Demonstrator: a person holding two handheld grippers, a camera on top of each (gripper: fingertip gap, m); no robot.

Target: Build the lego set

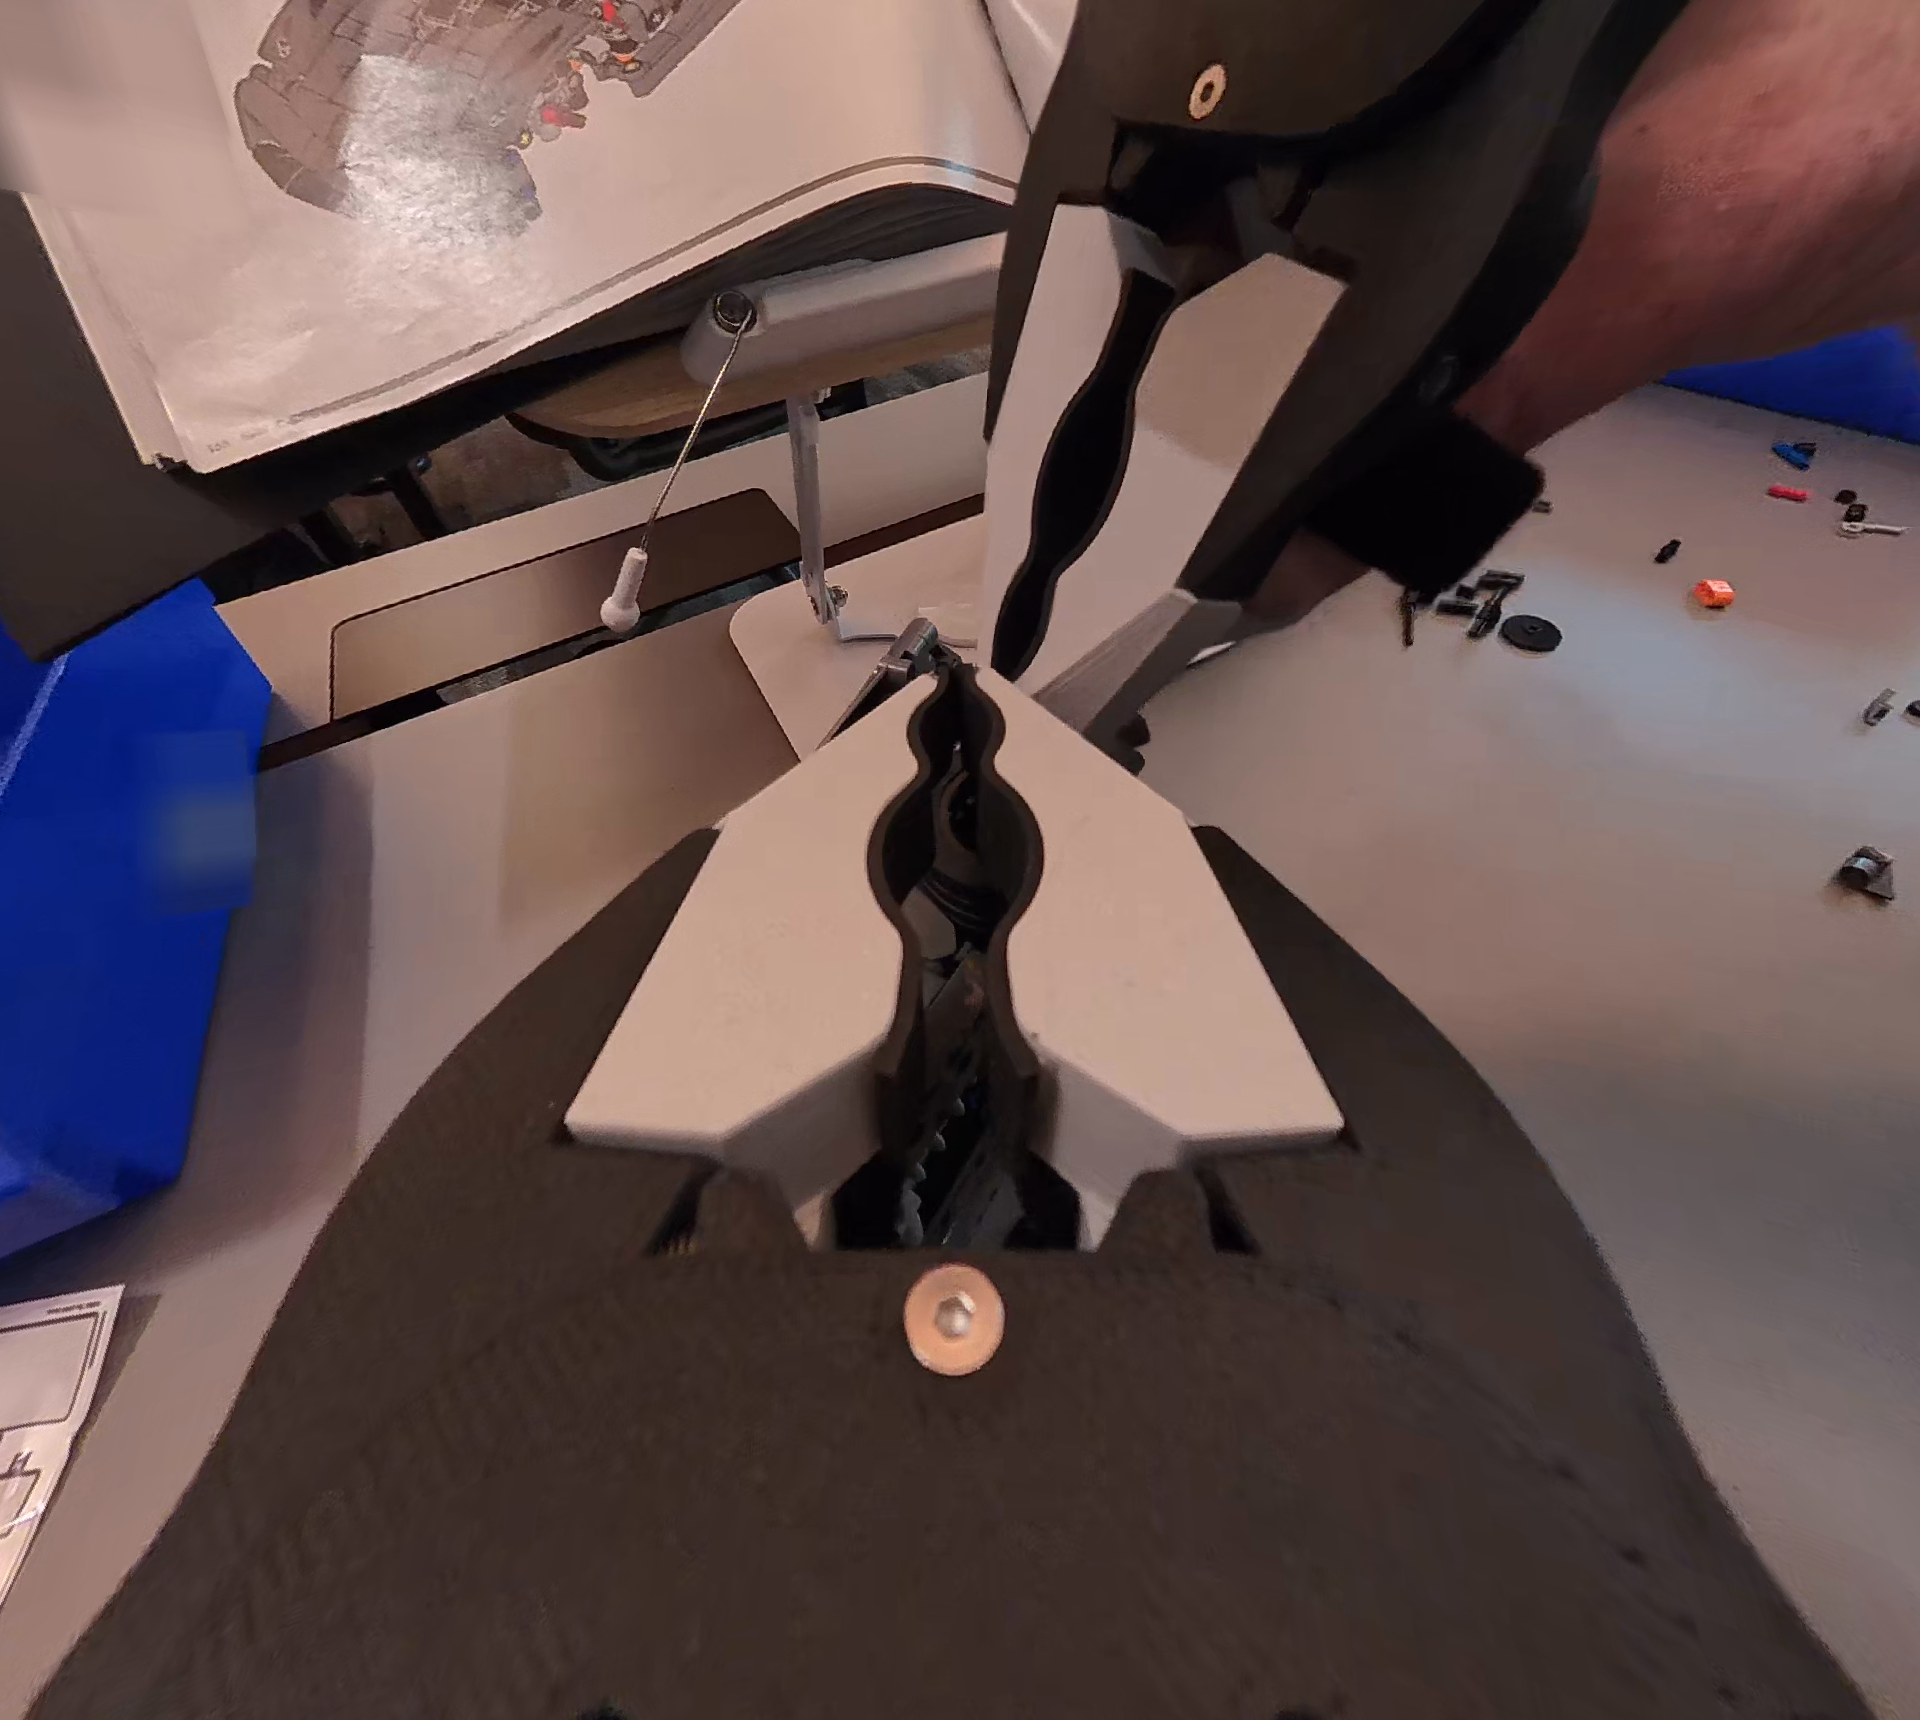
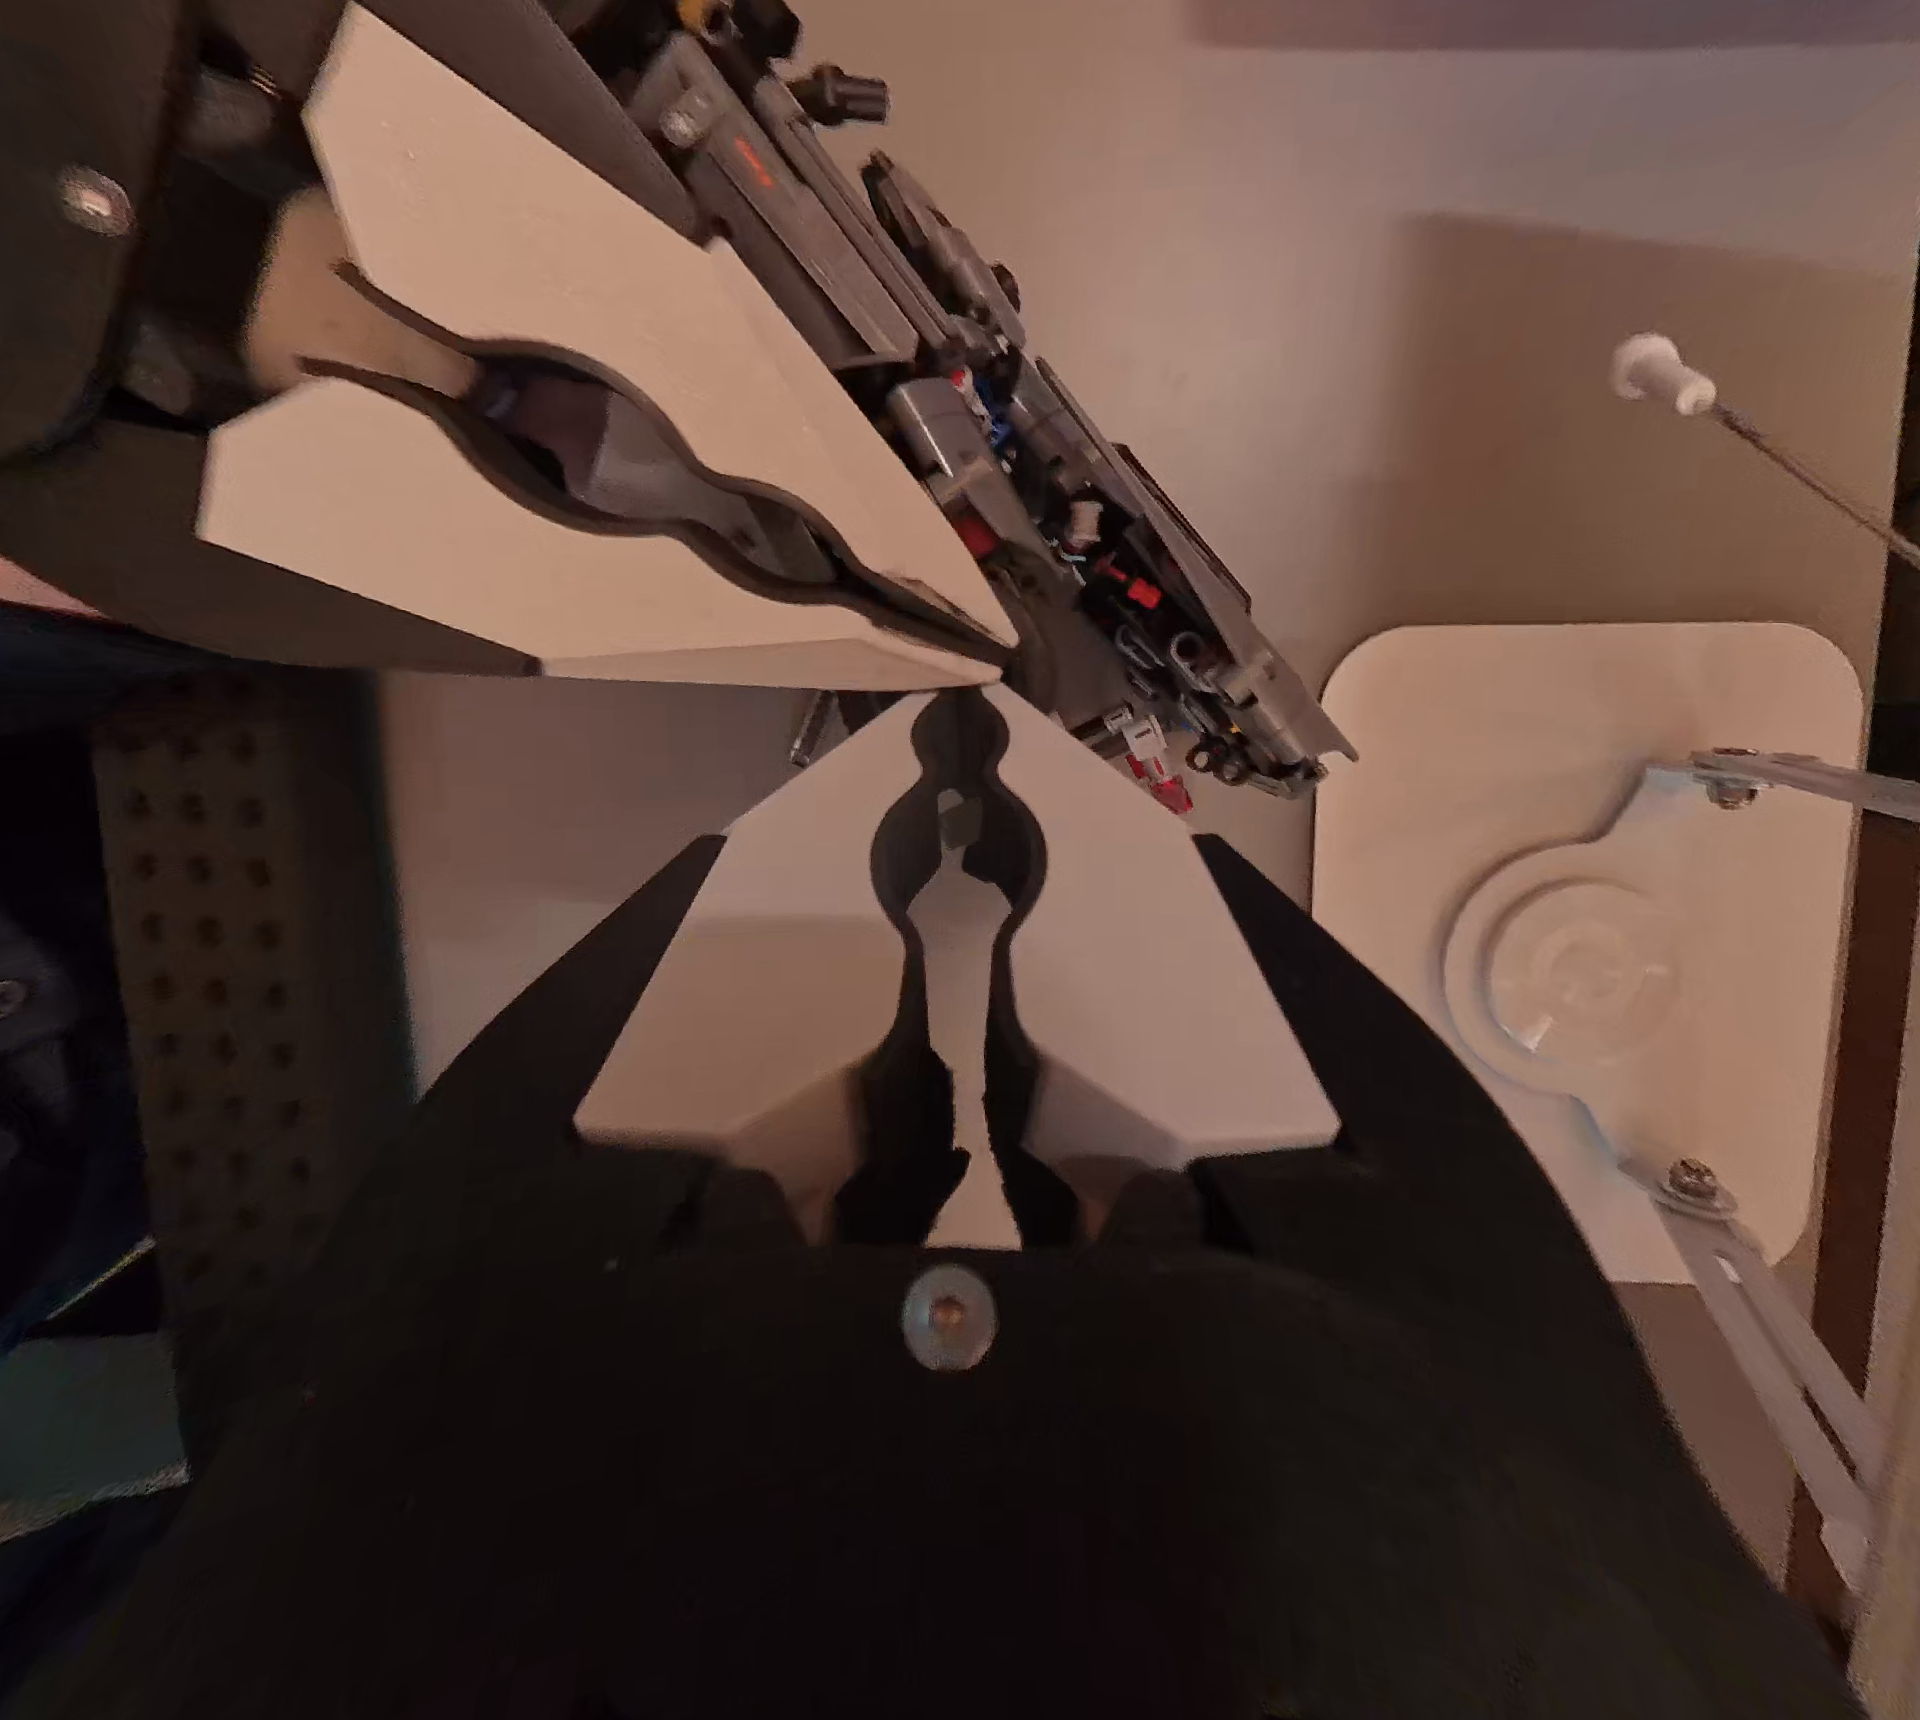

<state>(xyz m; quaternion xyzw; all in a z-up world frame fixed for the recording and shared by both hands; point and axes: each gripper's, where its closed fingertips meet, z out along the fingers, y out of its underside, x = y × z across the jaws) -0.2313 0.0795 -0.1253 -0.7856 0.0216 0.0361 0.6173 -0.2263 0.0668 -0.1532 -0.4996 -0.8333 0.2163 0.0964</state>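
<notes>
Left tongs (image 1: 961, 683) closed, right tongs (image 2: 961, 704) closed (tips nearly meeting)

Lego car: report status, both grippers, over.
Left gripper shut on Lego car. Right gripper shut, tips at its end. Loose parts aside on table.

A pale table (image 1: 1455, 839) fills both views under warm, dim light. Blue bins (image 1: 94, 943) stand at its left and far right. Beyond its edge, a wooden chair seat (image 1: 665, 397) sits over dark floor.
</notes>
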